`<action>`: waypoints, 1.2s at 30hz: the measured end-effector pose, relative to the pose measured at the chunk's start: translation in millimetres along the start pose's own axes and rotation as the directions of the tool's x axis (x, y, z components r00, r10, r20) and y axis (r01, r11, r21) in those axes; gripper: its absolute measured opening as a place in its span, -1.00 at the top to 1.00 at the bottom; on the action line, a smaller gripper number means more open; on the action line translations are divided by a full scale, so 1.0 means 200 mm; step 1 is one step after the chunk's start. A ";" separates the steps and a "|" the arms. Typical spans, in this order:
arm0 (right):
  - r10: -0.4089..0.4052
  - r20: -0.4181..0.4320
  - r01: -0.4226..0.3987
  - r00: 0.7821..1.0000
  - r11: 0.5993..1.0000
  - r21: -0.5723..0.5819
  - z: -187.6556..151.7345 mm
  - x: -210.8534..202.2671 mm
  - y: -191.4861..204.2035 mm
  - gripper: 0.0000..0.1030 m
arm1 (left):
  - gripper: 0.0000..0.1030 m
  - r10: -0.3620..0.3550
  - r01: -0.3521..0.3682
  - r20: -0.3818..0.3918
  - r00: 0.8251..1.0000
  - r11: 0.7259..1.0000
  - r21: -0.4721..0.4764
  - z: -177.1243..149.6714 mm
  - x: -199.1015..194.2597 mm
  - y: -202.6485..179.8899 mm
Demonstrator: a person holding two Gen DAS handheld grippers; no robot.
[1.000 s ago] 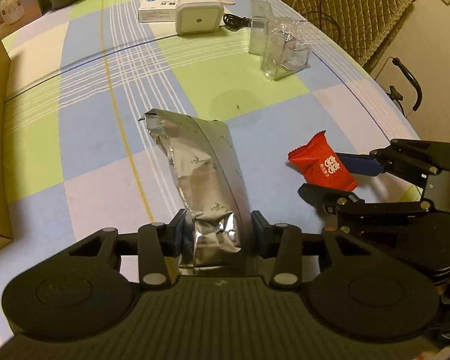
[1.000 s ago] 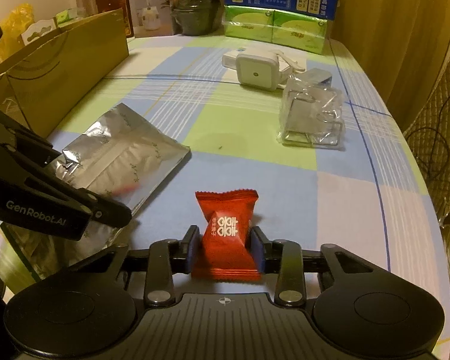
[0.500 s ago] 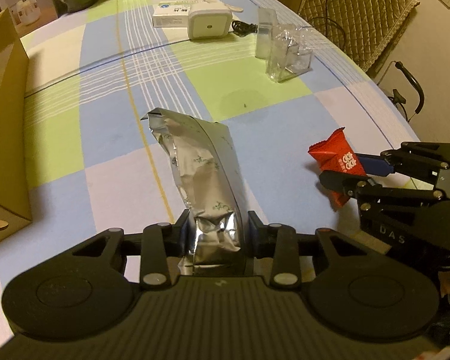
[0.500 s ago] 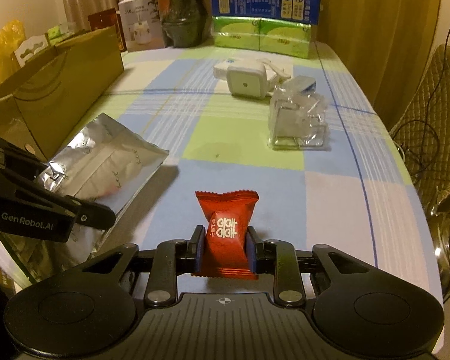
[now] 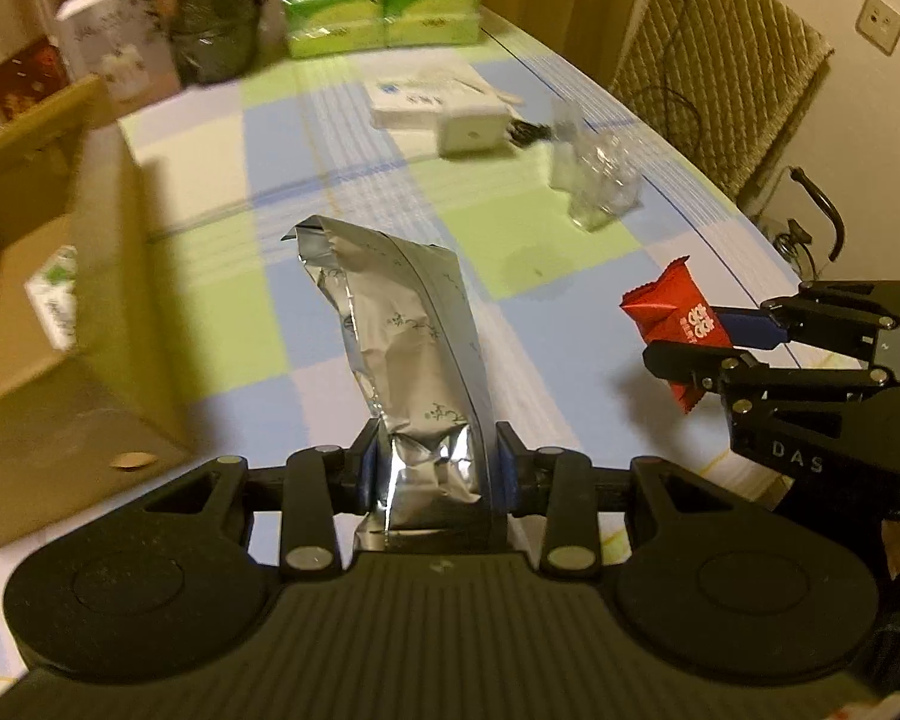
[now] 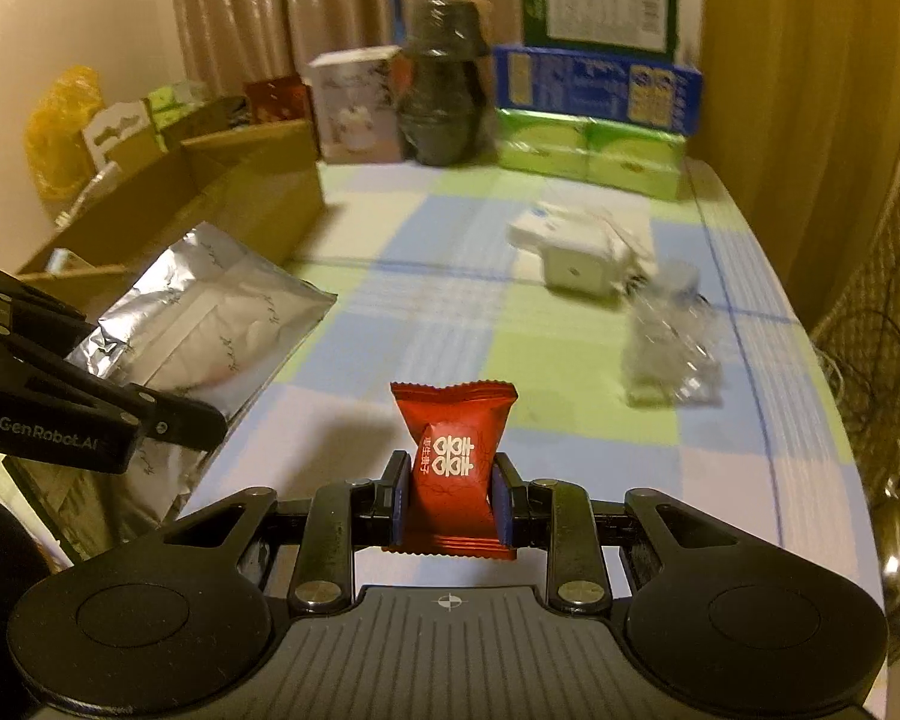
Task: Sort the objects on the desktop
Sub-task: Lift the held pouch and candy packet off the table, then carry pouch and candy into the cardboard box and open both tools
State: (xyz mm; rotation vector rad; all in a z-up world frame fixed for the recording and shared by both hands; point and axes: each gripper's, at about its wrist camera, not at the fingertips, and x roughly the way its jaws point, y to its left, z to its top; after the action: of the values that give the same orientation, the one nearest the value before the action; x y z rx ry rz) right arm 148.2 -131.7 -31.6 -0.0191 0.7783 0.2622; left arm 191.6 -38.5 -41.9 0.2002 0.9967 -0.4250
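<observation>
My left gripper [image 5: 438, 468] is shut on a crinkled silver foil pouch [image 5: 402, 336] and holds it above the checked tablecloth; the pouch also shows in the right wrist view [image 6: 210, 324]. My right gripper [image 6: 450, 501] is shut on a red candy packet [image 6: 453, 456] with white characters, lifted off the table. In the left wrist view the right gripper [image 5: 714, 339] and its red candy [image 5: 672, 312] hang at the right. An open cardboard box [image 5: 60, 300] stands to the left, with a small packet inside.
A white square device [image 6: 576, 267] on a white box and a clear plastic container [image 6: 669, 354] sit mid-table. Green and blue boxes [image 6: 594, 120], a dark jar [image 6: 444, 96] and a white carton line the far edge. A quilted chair [image 5: 720, 78] stands right.
Both grippers have risen and tilted up with their loads, so more of the far table shows. The cardboard box has come into the left wrist view.
</observation>
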 end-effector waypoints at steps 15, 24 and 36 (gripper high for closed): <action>0.185 0.054 -0.179 0.981 0.979 -0.102 0.47 0.00 0.52 0.52 | 0.38 0.136 -0.128 0.086 0.987 0.988 -0.086 0.03 -0.50 0.53; 0.253 0.026 -0.248 0.967 0.961 -0.125 0.66 0.15 0.74 0.52 | 0.38 0.229 -0.217 0.101 0.968 0.969 -0.118 0.11 -0.68 0.87; 0.290 -0.002 -0.289 0.957 0.953 -0.085 0.89 0.42 0.88 0.52 | 0.38 0.230 -0.217 0.081 0.970 0.965 -0.147 0.21 -0.57 1.17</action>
State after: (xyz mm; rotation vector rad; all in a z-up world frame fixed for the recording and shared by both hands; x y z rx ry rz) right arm 285.8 76.8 51.5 0.0168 0.7586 0.5741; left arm 271.7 186.0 69.6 0.1642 0.8921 -0.1572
